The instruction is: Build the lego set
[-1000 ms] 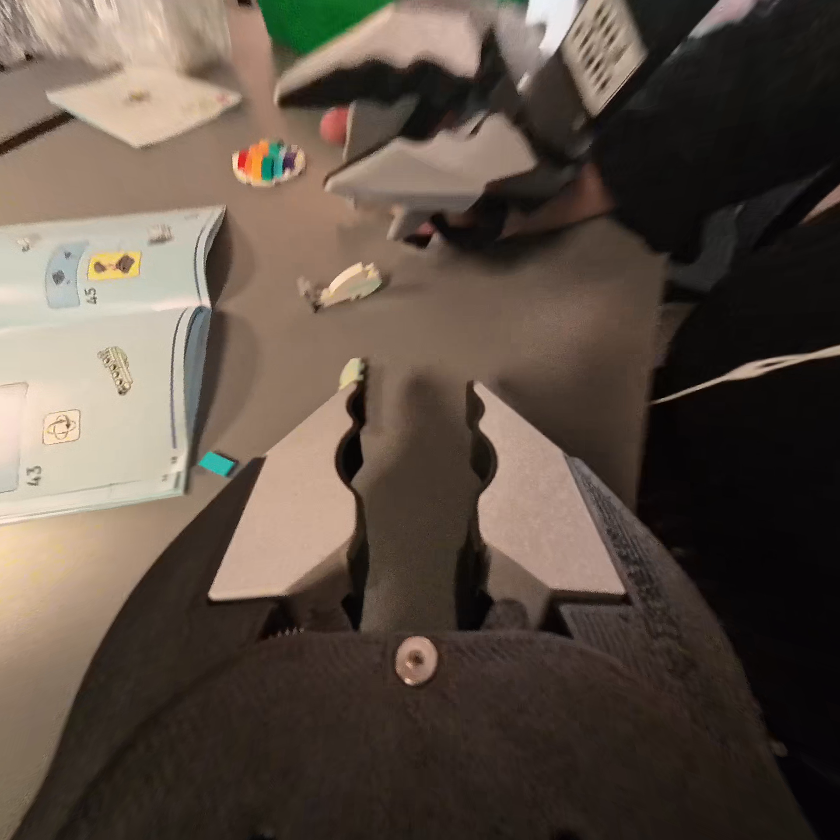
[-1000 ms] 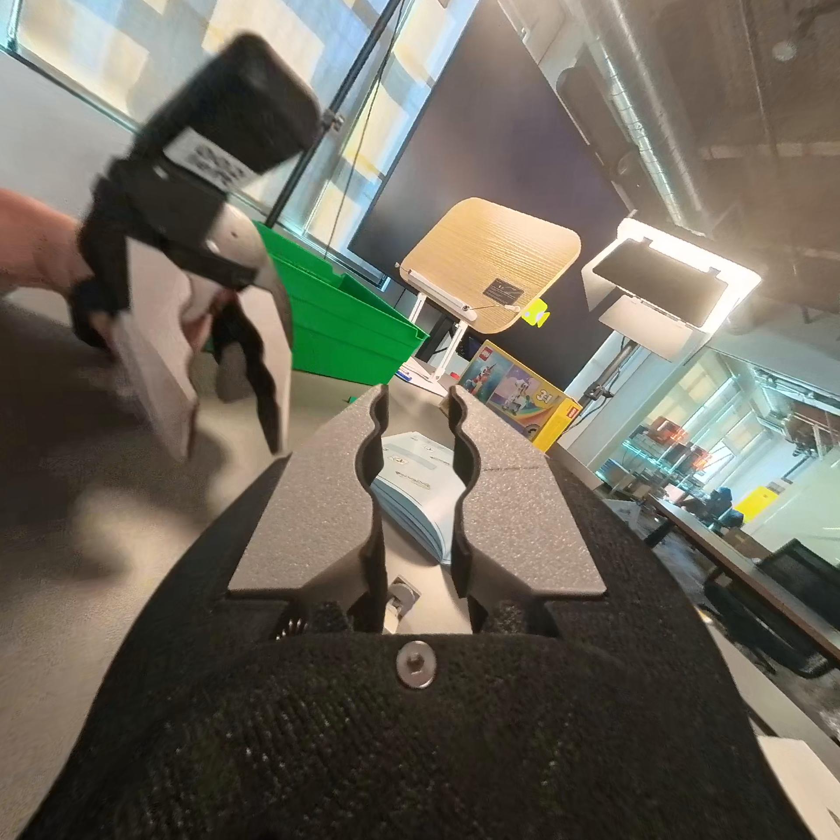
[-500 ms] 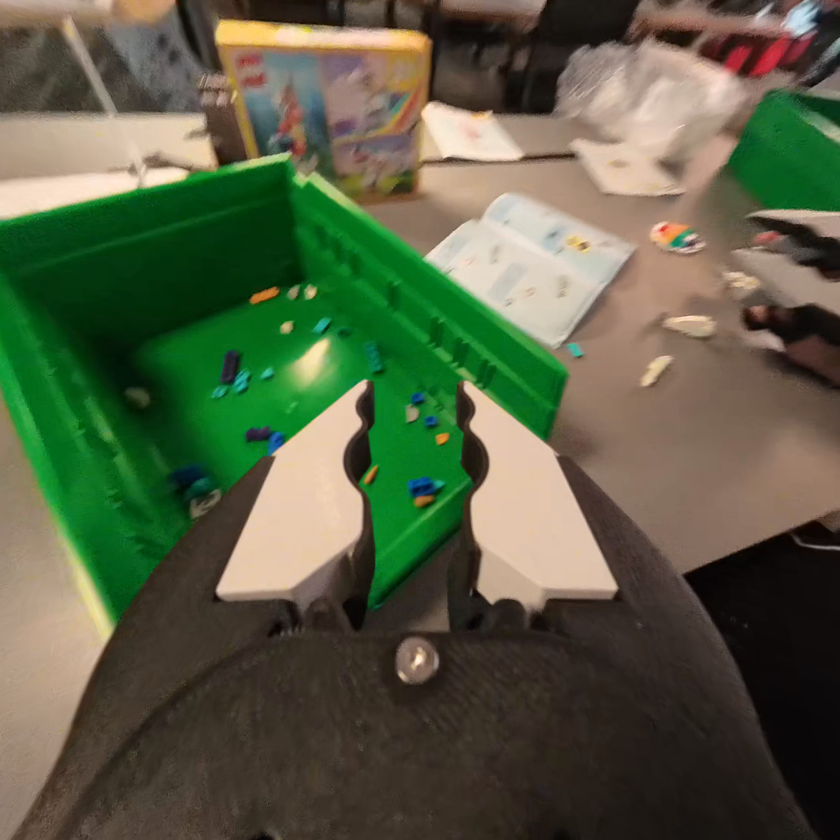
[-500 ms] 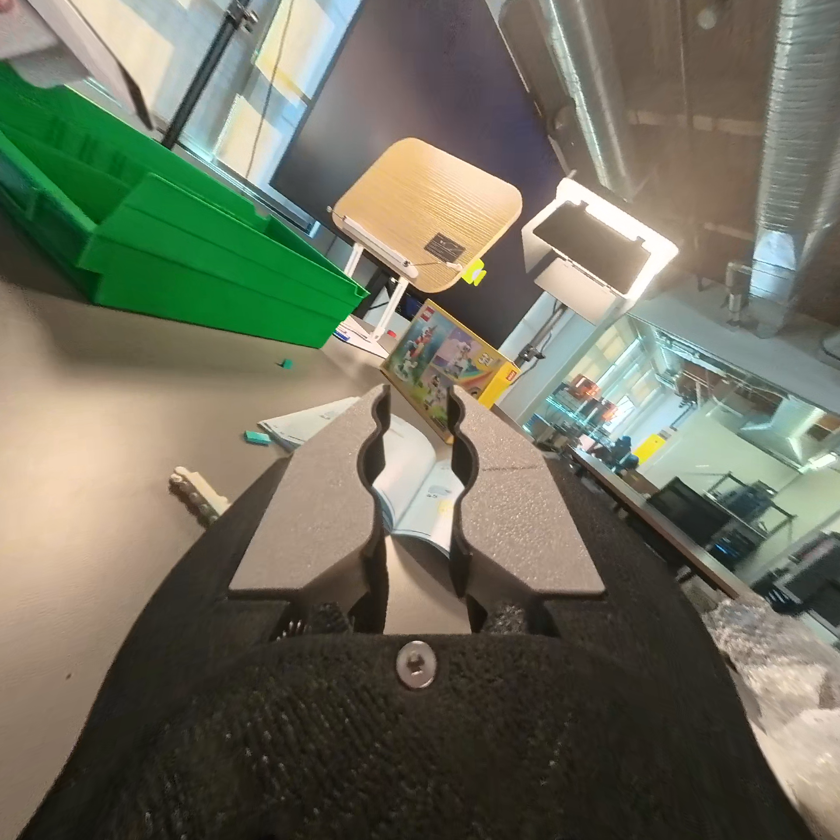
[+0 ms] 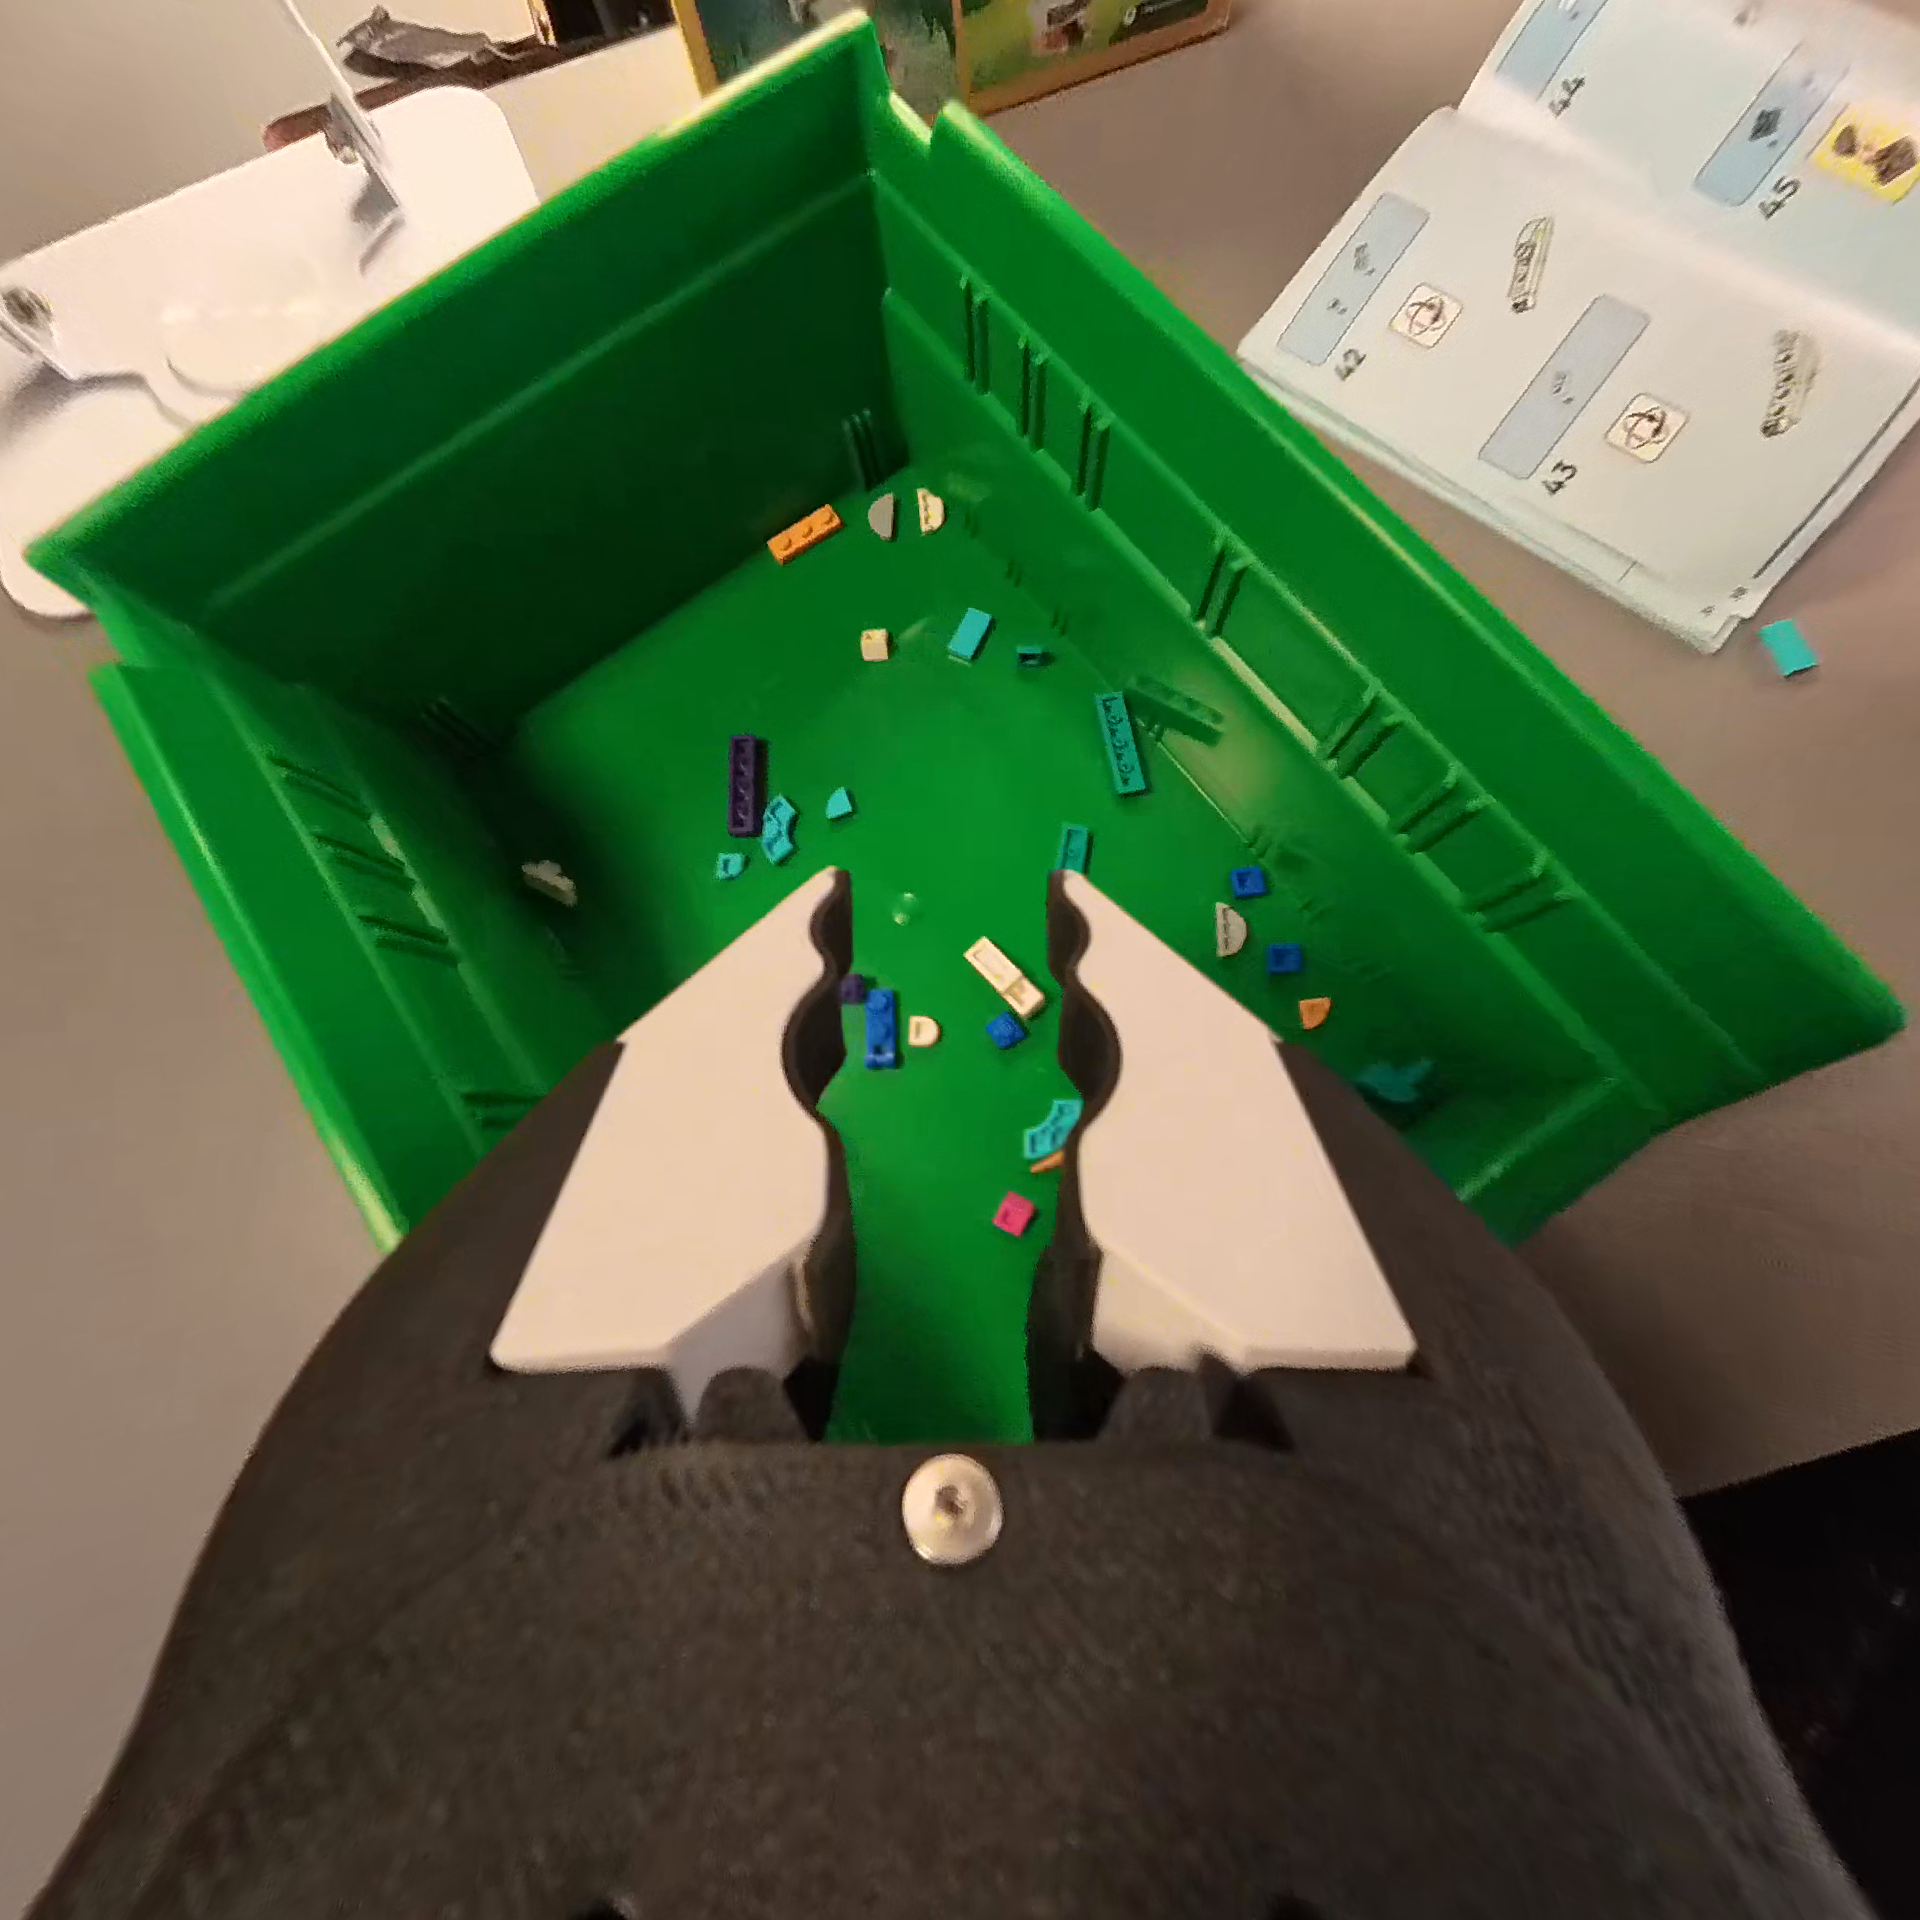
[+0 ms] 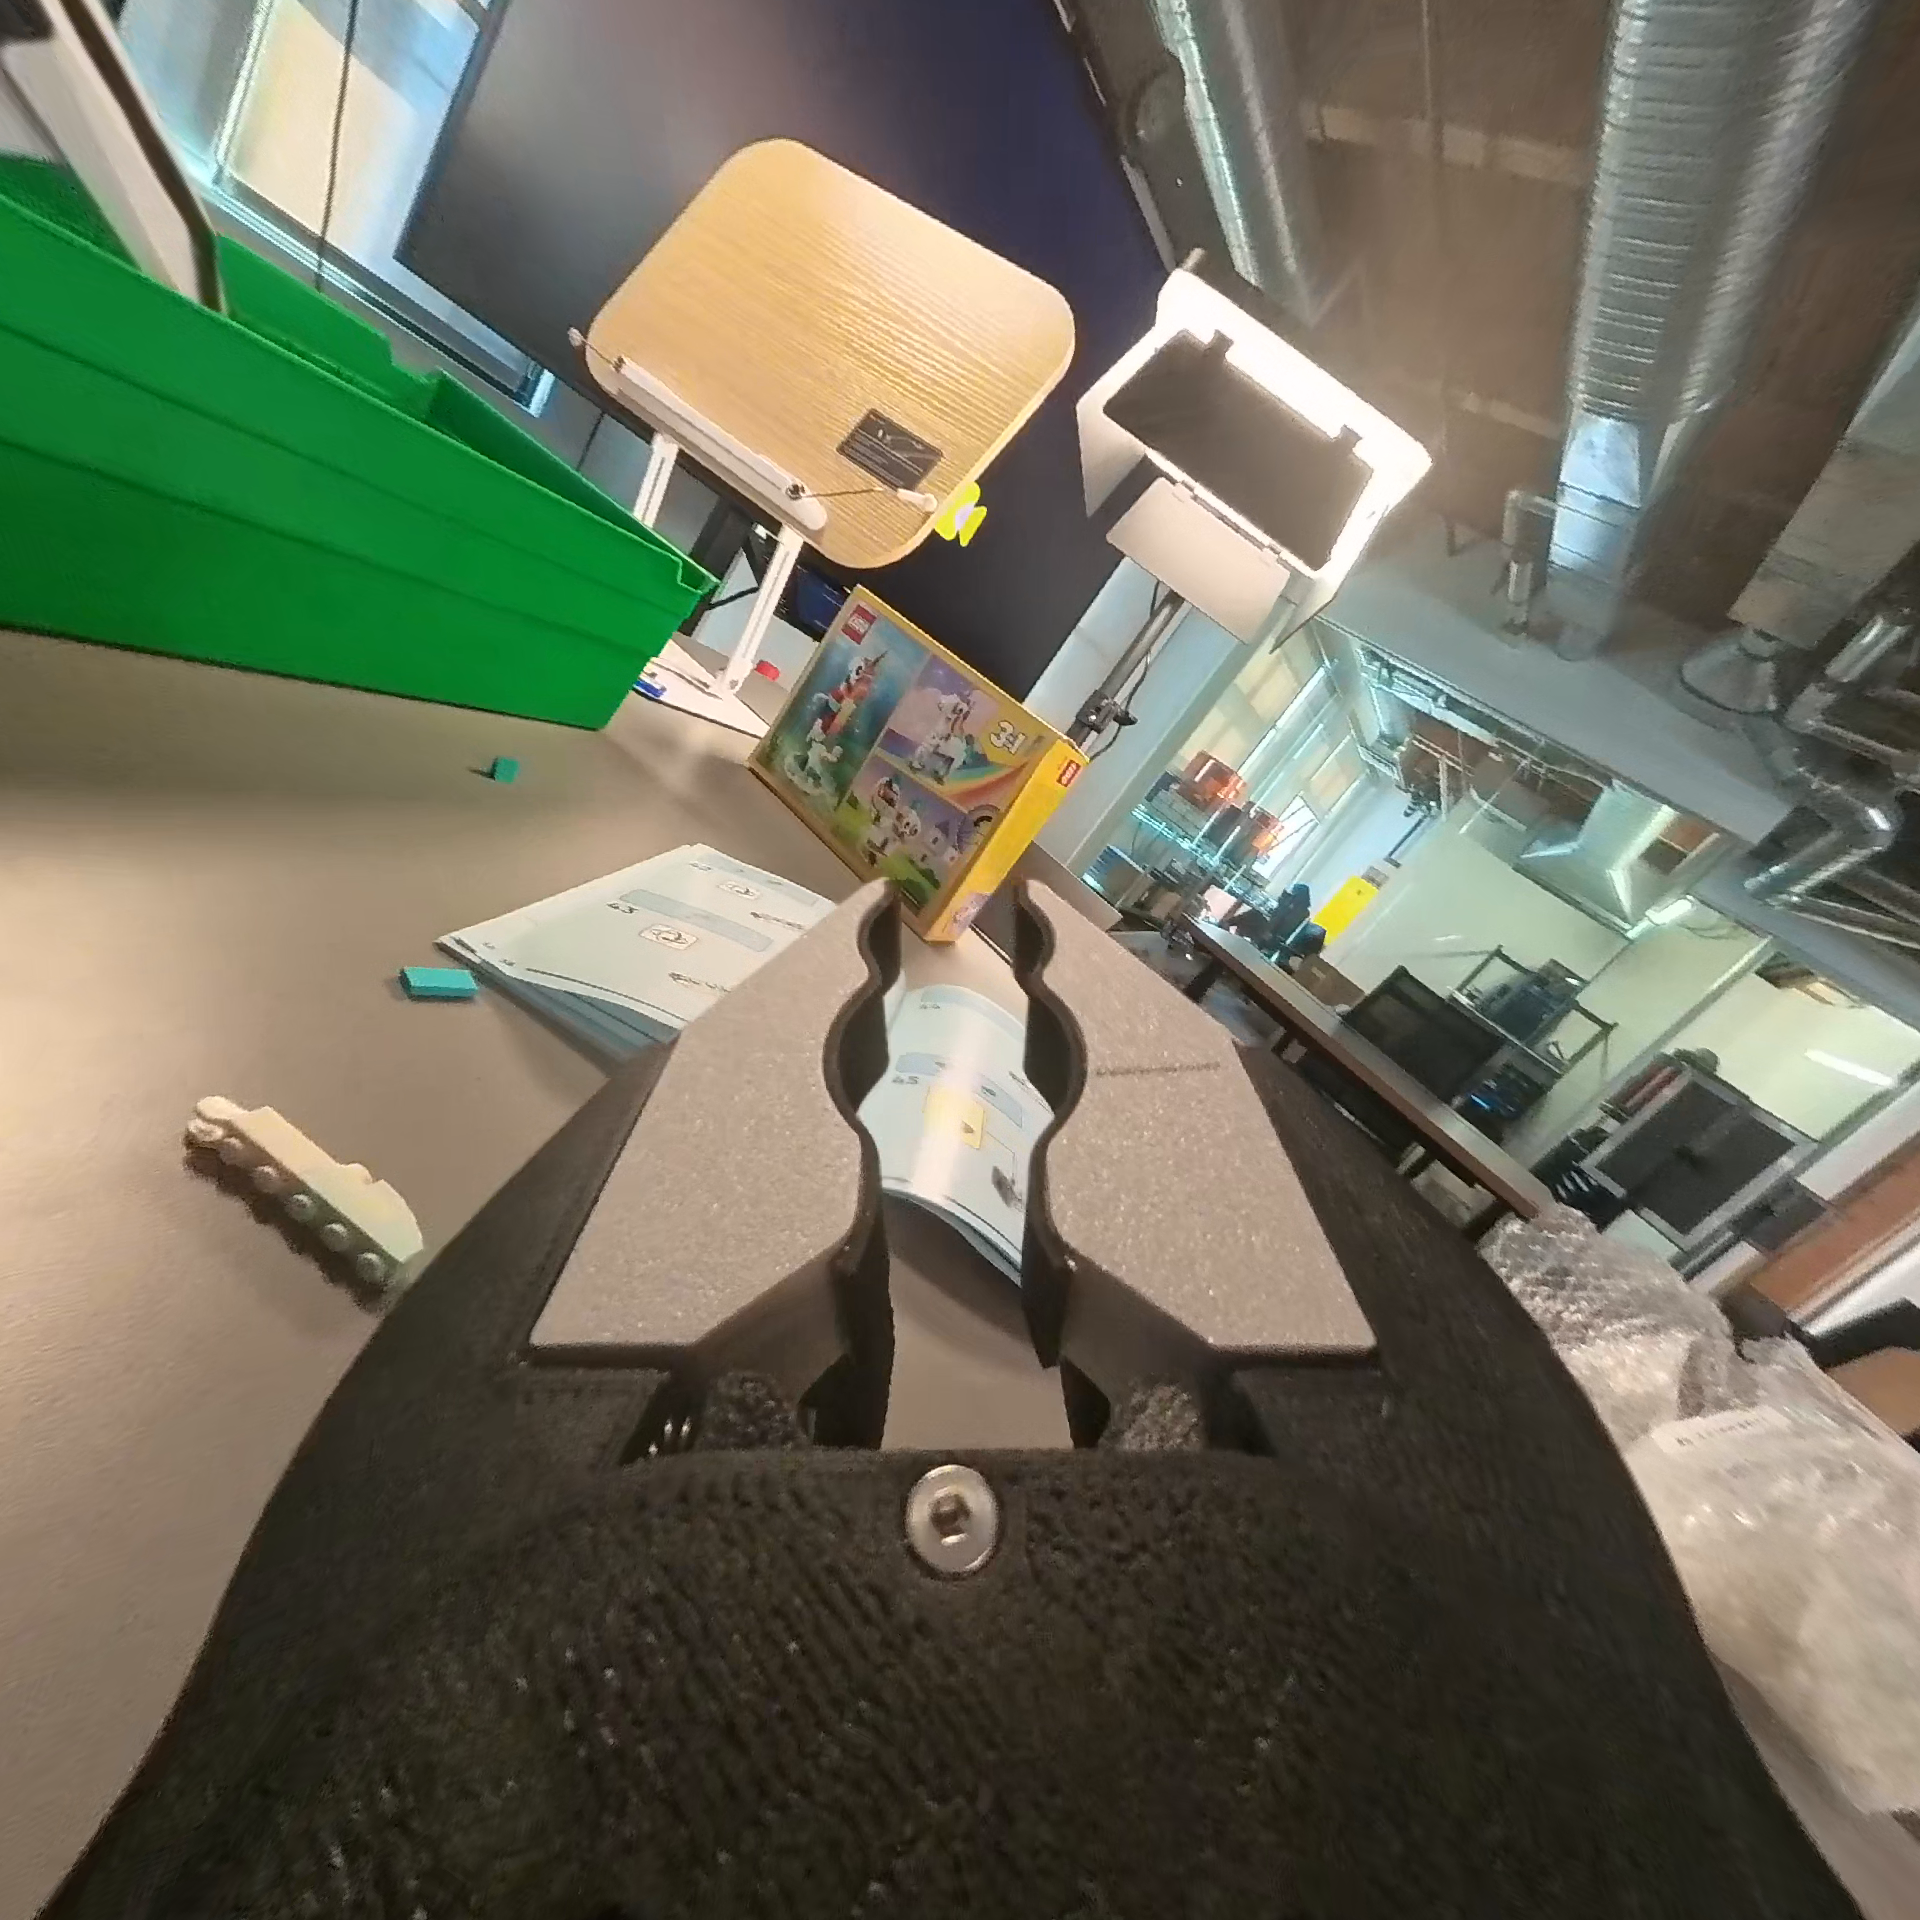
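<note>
The left hand-held gripper (image 5: 948, 894) is held above the green bin (image 5: 623, 416), its two fingers apart with nothing between them. Small loose lego pieces (image 5: 1120, 743) in teal, blue, purple, orange, cream and pink are scattered over the bin's floor. The bin is set on a grey-brown tabletop (image 5: 156, 1039). Beside the bin's long wall an open instruction booklet (image 5: 1621, 343) is laid flat, and a single teal tile (image 5: 1789, 646) is seen between the bin and the booklet's near corner. Behind the bin, the white base of a stand (image 5: 239, 260) rests on the tabletop.

The right hand-held gripper (image 6: 948, 902) is held low over the same tabletop (image 6: 187, 935), its fingers likewise parted and empty. A cream, partly built lego assembly (image 6: 301, 1190) lies on the tabletop, well apart from the bin (image 6: 312, 561). The booklet (image 6: 644, 935) is seen beyond the fingers, with a teal tile (image 6: 438, 982) just beside it and a smaller teal piece (image 6: 503, 769) nearer the bin. Past the bin, the yellow lego box (image 6: 914, 790) is stood on edge, and a wooden-topped stand (image 6: 831, 353) rises behind it. Crumpled clear plastic wrap (image 6: 1704, 1455) is seen far from the bin, on the opposite side. Overhead, silver ventilation ducts (image 6: 1662, 260) and a lamp panel (image 6: 1236, 457) are visible in a large workshop room.
</note>
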{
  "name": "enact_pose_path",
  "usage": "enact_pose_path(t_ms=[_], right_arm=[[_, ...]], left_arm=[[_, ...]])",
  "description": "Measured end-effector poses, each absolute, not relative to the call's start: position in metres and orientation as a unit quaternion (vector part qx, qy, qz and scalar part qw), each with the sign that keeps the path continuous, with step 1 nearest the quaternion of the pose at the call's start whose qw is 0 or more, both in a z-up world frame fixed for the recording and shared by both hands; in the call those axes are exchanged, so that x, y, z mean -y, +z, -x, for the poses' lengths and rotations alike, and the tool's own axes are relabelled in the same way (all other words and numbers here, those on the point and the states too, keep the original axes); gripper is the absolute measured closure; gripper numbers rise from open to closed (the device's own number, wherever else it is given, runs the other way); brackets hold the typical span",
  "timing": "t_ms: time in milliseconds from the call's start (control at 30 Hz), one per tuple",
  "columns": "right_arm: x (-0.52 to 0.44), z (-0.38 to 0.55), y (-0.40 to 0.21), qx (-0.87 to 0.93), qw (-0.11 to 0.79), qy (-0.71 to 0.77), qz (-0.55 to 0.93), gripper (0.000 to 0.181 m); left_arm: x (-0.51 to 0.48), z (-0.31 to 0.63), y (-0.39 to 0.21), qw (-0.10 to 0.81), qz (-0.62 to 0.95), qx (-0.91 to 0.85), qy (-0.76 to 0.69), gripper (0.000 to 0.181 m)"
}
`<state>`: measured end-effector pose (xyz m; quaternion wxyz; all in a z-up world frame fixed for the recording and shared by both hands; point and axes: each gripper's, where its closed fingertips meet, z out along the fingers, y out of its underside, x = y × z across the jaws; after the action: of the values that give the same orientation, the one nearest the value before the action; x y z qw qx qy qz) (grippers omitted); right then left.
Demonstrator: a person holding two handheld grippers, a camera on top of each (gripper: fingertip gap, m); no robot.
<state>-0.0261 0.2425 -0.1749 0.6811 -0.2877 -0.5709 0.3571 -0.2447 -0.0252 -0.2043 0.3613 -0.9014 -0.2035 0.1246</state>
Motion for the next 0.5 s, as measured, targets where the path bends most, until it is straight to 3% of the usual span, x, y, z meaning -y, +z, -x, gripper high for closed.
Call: enact_pose_path(t_ms=[33, 333, 500], right_arm=[[-0.244, 0.026, -0.175, 0.571, 0.682, 0.353, 0.289, 0.162], [-0.254, 0.028, -0.178, 0.567, 0.690, 0.327, 0.308, 0.163], [-0.255, 0.029, -0.181, 0.573, 0.692, 0.310, 0.310, 0.163]], left_arm=[[0.023, 0.248, -0.203, 0.358, 0.903, 0.199, 0.129, 0.144], [0.014, 0.238, -0.186, 0.384, 0.905, 0.164, 0.078, 0.146], [0.023, 0.207, -0.192, 0.281, 0.956, 0.076, 0.014, 0.149]])
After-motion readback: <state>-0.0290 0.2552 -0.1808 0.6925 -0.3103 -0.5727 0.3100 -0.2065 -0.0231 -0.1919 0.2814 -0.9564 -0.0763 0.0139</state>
